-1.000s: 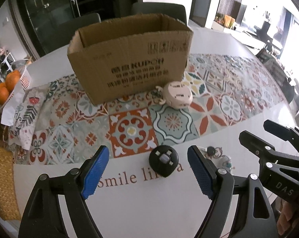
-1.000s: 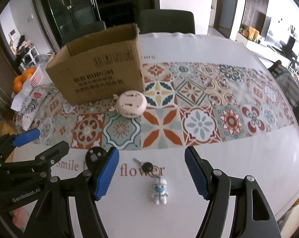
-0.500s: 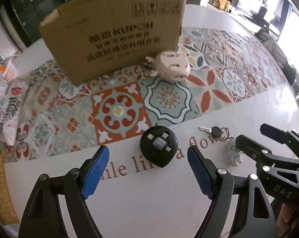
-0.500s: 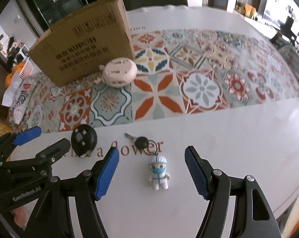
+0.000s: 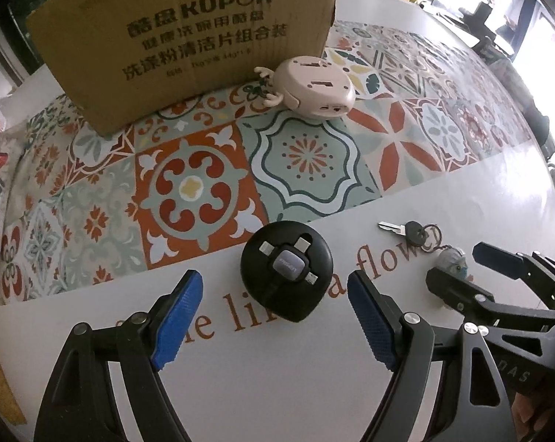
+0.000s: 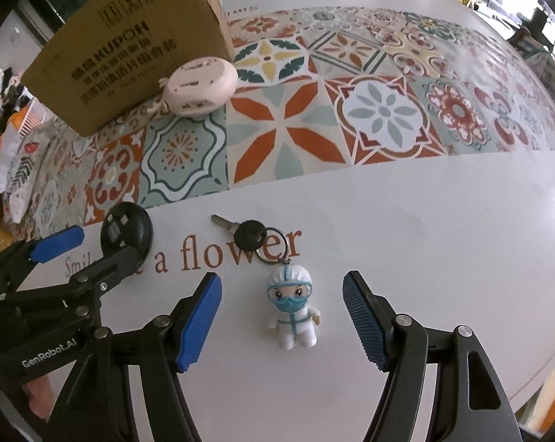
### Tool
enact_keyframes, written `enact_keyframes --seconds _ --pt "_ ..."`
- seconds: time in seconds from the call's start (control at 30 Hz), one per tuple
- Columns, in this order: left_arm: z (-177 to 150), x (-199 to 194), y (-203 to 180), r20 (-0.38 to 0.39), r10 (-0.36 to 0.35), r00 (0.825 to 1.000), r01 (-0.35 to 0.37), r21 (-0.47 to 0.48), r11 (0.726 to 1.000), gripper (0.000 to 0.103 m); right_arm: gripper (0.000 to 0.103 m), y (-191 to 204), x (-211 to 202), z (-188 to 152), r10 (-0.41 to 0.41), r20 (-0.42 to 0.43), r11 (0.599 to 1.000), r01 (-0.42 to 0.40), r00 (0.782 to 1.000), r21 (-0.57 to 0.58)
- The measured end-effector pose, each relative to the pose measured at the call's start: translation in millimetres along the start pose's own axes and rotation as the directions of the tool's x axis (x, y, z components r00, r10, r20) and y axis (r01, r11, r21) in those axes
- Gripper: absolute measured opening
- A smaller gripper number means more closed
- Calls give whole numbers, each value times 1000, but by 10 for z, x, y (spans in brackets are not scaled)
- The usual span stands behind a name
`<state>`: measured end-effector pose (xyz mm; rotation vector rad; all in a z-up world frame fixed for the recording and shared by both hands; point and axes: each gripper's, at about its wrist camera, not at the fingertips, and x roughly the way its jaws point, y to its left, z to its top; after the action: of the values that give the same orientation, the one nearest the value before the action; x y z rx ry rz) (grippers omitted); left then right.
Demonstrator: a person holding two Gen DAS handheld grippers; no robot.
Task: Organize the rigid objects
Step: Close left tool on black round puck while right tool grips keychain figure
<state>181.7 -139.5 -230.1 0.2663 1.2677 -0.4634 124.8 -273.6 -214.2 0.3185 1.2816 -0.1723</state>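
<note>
Two parted grippers (image 5: pixel 275 322) (image 6: pixel 282 322) over uncrowded tabletop (image 6: pixel 443 258)

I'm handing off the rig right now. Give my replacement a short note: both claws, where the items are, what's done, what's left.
Left claw: open, empty, black round cable reel lying between its pads, untouched.
Right claw: open, empty, straddling the masked figure keychain; its key lies just beyond.
Pink round gadget sits on the patterned cloth against the cardboard box.
Done: nothing can be seen packed; the box's inside is out of view.
Left: grip reel and keychain, presumably box them, then the pink gadget.
</note>
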Motion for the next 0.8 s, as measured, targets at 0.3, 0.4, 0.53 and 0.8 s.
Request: enact_keyframes --seconds 0.3,0.4,0.53,0.8 --pt "66 165 -13 -18 -4 1000 4 1 1000 79 63 -49 134 -7 12 -23 999 -11 1000 32" --pt "86 201 -17 -28 -10 1000 10 -1 1000 72 59 -56 143 -4 5 -20 999 -4 1000 32" --pt "79 218 -32 -32 4 999 -3 5 1000 63 44 -50 142 5 -18 -11 1000 18 1000 16" --pt "73 211 -87 -29 -12 1000 12 12 1000 55 28 -41 120 -23 -1 -9 1000 1 1000 -3"
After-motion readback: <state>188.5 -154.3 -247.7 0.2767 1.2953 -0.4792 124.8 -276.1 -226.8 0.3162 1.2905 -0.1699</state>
